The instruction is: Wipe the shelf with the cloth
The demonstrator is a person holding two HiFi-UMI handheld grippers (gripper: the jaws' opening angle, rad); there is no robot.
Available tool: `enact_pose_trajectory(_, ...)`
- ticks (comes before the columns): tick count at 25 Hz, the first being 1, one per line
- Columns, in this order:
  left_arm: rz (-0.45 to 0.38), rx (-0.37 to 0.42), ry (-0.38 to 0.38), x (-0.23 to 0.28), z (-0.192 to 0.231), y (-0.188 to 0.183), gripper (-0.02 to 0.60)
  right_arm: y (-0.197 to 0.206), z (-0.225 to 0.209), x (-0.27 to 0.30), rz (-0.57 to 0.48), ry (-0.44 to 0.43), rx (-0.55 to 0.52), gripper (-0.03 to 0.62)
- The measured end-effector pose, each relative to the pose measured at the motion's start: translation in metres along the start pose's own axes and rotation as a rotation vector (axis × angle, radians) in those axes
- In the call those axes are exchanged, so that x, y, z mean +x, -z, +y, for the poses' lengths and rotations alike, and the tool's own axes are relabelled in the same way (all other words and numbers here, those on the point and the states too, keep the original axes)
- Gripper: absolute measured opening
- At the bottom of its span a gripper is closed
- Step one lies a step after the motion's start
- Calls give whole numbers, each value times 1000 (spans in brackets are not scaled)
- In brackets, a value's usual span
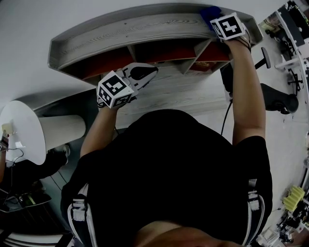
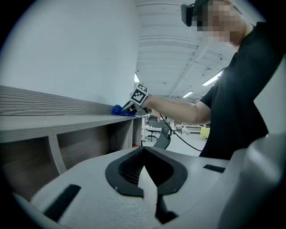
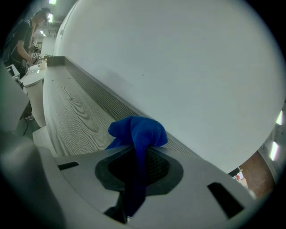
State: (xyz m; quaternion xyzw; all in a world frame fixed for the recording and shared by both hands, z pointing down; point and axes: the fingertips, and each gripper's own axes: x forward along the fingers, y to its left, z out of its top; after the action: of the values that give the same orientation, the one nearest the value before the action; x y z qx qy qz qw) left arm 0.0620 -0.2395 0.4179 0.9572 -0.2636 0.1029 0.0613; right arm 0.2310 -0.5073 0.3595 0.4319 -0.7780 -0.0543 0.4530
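The grey wood-grain shelf (image 1: 145, 26) stands against a white wall, with reddish cubbies under its top board. My right gripper (image 1: 218, 19) rests on the top board's right end, shut on a blue cloth (image 1: 210, 12). In the right gripper view the cloth (image 3: 138, 132) bunches out past the jaws of the right gripper (image 3: 136, 152) onto the board (image 3: 71, 112), close to the back lip. My left gripper (image 1: 142, 72) hangs in front of the middle cubbies, below the top board. Seen from its own camera, the left gripper (image 2: 144, 156) is shut on nothing, and the cloth (image 2: 121, 110) shows far off on the shelf (image 2: 53, 123).
A white round table (image 1: 21, 132) stands at the left of the shelf. A black stand (image 1: 277, 99) and a cable (image 1: 226, 116) are at the right, with a yellow item (image 1: 294, 198) on the floor. Another person (image 3: 22, 36) works beyond the shelf's far end.
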Motion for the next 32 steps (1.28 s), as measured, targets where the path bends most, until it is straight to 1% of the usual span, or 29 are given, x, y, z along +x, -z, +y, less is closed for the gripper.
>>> enact_pose_trajectory(7,7,11,-8,-21,0,2,17,-20,25,1,-6,-24,-28,48)
enact_pose_trajectory(15,3,13,-32,-49,4,3,17,-52,69,0,-43,-87,-46,48)
enact_pose_trajectory(22,1,17,-41,-74,3,7,17,-78,102,1,-59,-118,-73,48)
enact_pose_trajectory(32,-5,0,-77,-109,8,16,17,-114,151,-1,-84,-169,-117,48)
